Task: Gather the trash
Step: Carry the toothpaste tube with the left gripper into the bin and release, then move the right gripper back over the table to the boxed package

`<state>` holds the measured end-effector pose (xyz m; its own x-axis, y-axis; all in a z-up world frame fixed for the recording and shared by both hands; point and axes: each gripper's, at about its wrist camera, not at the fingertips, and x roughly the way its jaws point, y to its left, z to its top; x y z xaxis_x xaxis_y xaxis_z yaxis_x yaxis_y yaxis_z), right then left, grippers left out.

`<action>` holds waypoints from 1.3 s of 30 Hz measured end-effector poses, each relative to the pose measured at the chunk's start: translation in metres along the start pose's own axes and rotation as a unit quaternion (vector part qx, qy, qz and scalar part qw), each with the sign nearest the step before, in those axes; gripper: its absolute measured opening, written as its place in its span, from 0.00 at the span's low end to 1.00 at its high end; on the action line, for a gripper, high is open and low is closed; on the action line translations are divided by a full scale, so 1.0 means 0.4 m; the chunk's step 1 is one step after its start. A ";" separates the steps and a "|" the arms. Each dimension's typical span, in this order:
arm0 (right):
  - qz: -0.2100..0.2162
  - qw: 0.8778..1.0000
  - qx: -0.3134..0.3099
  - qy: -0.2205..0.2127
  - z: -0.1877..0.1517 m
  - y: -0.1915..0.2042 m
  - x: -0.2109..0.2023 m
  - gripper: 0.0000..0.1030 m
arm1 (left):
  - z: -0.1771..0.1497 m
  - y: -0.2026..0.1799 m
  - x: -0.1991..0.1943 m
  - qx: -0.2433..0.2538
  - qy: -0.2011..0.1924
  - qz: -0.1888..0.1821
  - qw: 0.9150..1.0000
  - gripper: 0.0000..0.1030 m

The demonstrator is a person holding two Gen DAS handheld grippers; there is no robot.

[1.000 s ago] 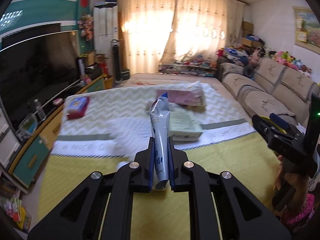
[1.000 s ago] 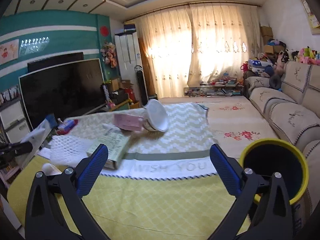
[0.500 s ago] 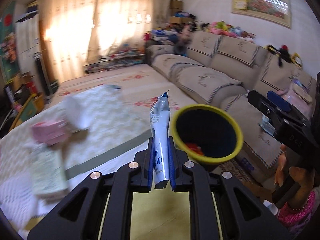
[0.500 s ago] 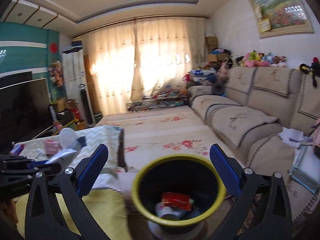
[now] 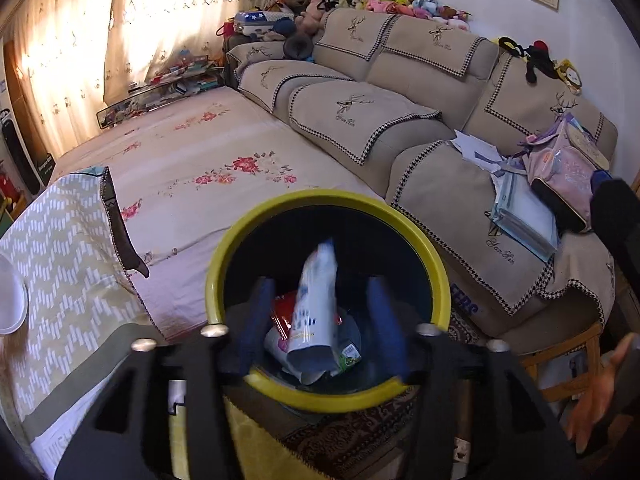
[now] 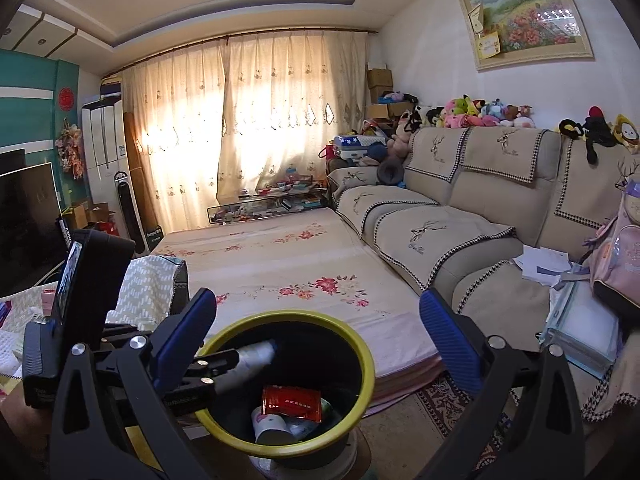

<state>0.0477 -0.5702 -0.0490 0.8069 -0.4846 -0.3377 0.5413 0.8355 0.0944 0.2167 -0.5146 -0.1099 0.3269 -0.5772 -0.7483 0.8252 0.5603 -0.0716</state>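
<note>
A dark trash bin with a yellow rim [image 5: 436, 268] stands on the floor between the bed and the sofa; it also shows in the right wrist view [image 6: 360, 344]. My left gripper [image 5: 320, 328] is open over the bin's mouth. The silver-blue wrapper [image 5: 316, 308] is loose between its spread fingers, above the trash inside. In the right wrist view the wrapper [image 6: 256, 360] pokes out past the left gripper's tip over the bin. A red packet [image 6: 291, 400] and a white cup [image 6: 272, 426] lie in the bin. My right gripper [image 6: 316, 344] is open and empty above the bin.
A bed with a floral sheet [image 5: 192, 168] lies to the left. A beige sofa [image 5: 400, 120] with papers and a pink backpack [image 5: 568, 168] is to the right. A patterned rug [image 5: 360, 436] lies under the bin. A white bowl [image 5: 10, 304] sits on the table cloth.
My left gripper swung from the table to over the bin and opened, letting go of the wrapper. My right gripper turned towards the bin too and stays open.
</note>
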 end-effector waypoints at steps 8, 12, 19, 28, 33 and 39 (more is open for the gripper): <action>0.017 1.000 0.000 0.006 0.002 0.025 -0.001 0.94 | -0.069 0.065 -0.181 -0.027 -0.064 0.034 0.997 0.78; 0.032 0.999 -0.007 0.009 -0.002 0.070 -0.012 0.94 | -0.133 0.111 -0.309 -0.048 -0.095 0.061 0.992 0.82; 0.065 0.998 -0.022 0.012 -0.004 0.154 -0.034 0.94 | -0.263 0.204 -0.523 -0.094 -0.136 0.125 0.978 0.91; 0.161 0.984 -0.066 0.039 -0.034 0.376 -0.067 0.94 | -0.492 0.324 -0.787 -0.163 -0.177 0.225 0.944 0.95; 0.229 0.968 -0.089 0.059 -0.062 0.512 -0.091 0.94 | -0.622 0.399 -0.897 -0.211 -0.188 0.272 0.920 0.95; 0.306 0.938 -0.116 0.112 -0.104 0.676 -0.092 0.94 | -0.768 0.505 -0.992 -0.281 -0.192 0.308 0.888 0.95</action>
<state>0.1544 -0.3156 -0.0499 0.8657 0.1490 -0.4779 -0.0940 0.9861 0.1372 0.1123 0.0101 -0.0302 0.8591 -0.1577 -0.4869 0.1096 0.9860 -0.1259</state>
